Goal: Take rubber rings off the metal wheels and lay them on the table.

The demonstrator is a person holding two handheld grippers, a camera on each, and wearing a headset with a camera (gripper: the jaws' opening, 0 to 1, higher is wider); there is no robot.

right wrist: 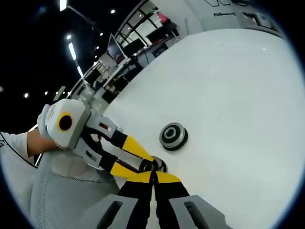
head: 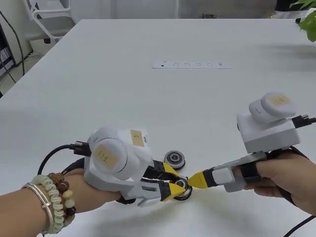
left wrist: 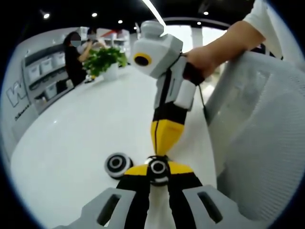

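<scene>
The left gripper (head: 176, 187) lay low over the white table (head: 123, 74), its yellow jaws closed narrowly on a small metal wheel (left wrist: 158, 170) and clamping it from both sides just above the tabletop. The wheel's black rubber ring was on it. The right gripper (head: 195, 180) came in from the opposite side, its jaws drawn together with no gap between them, and its yellow tips met the held wheel at the rim. Whether any rubber was pinched between them could not be told.

A second wheel (head: 175, 159) lay flat on the table just beyond the two grippers, ring on, apart from both and touched by nothing. It lay close enough to crowd the far side of the held wheel.

Farther up the table, well apart from the work, a flat strip of sockets (head: 191, 64) was set in the surface. A green plant (head: 309, 20) stood at the far right edge and an office chair (head: 47, 15) beyond the far left corner. A white mesh chair back (left wrist: 259, 138) rose close by the right hand in the left gripper view. Beaded bracelets (head: 52, 197) circled the left wrist.
</scene>
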